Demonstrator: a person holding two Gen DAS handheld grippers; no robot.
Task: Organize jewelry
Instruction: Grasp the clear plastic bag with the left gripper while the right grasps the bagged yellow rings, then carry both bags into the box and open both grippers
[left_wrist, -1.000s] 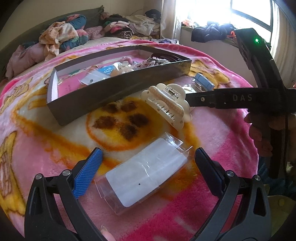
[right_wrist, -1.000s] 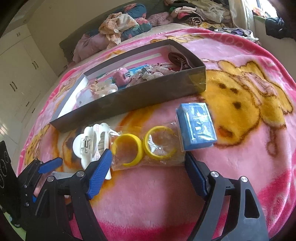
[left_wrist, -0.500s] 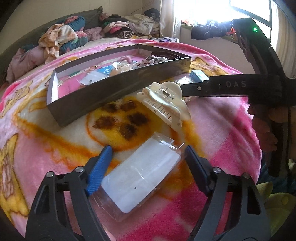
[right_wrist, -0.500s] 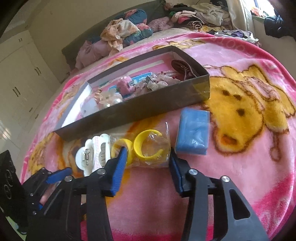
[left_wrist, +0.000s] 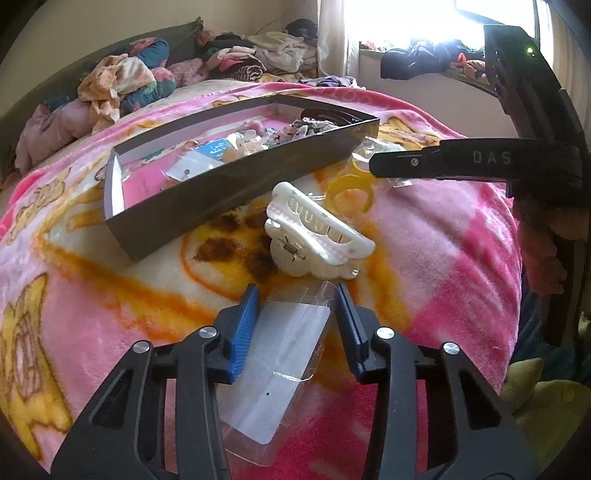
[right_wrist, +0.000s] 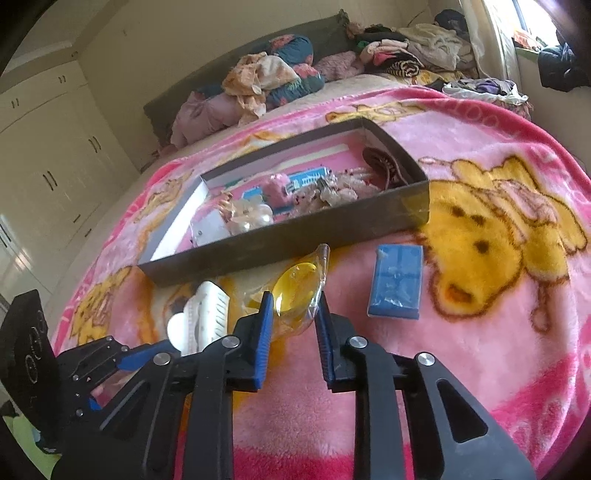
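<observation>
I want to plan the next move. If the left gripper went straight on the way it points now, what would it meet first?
The left gripper, its jaws closing around a clear packet, points at the white hair claw just ahead on the blanket. That claw likely comes first; the box lies beyond it. Depth is unclear.

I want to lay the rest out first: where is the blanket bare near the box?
Bare blanket lies right of the blue packet, and left of the box. It's crowded between box, white hair clip and bagged yellow bangles.
</observation>
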